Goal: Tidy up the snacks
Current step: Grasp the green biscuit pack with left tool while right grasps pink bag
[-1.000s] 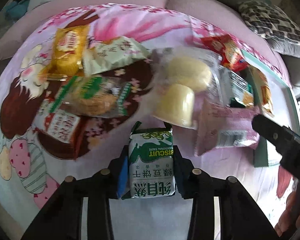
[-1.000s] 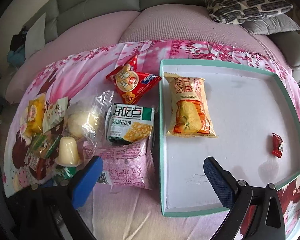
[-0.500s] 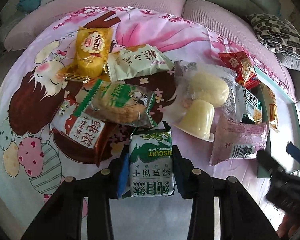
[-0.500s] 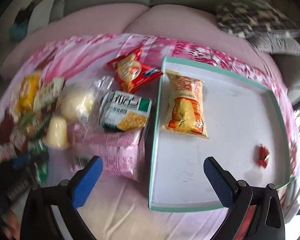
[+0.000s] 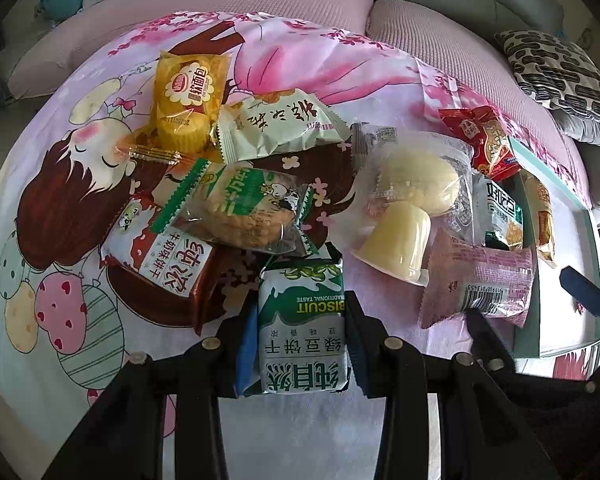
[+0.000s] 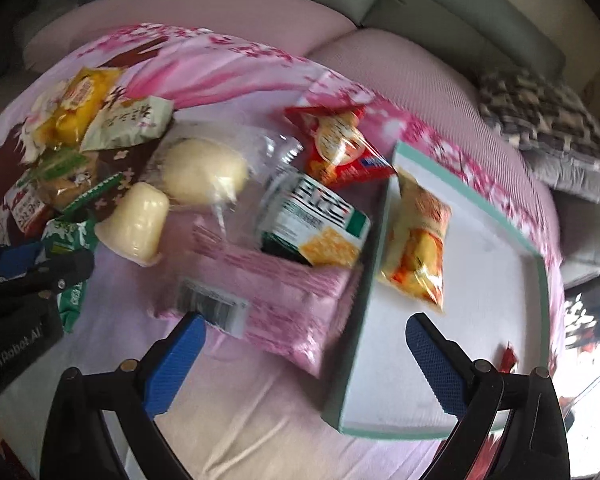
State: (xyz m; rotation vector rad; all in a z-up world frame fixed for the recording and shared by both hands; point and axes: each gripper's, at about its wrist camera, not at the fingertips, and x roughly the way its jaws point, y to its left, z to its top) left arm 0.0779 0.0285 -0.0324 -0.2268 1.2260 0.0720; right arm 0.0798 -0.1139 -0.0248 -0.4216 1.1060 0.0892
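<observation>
L. gripper (image 5: 302, 336): blue-padded fingers clamped on both long sides of a green-and-white mung-bean biscuit packet (image 5: 303, 322), which fills the gap betw. the pads and sticks out fwd over the pink cartoon-print cloth (image 5: 60, 200). R. gripper (image 6: 306, 354): fingers spread wide apart, nothing betw. them, touching nothing; it hangs above a pink foil wafer pack w/ barcode (image 6: 268, 300) and the near corner of the teal-rimmed white tray (image 6: 496, 272). In tray: a yellow-orange crinkled snack bag (image 6: 418, 240) by its left wall and a small red wrapped candy (image 6: 508, 356) near the front right. Loose on cloth, left of tray: green-and-white cracker pack (image 6: 316, 226), red chip bag (image 6: 340, 146), clear bag w/ pale round bun (image 6: 206, 170), pale yellow jelly cup (image 6: 134, 220) lying tilted. R. view is motion-blurred.
</observation>
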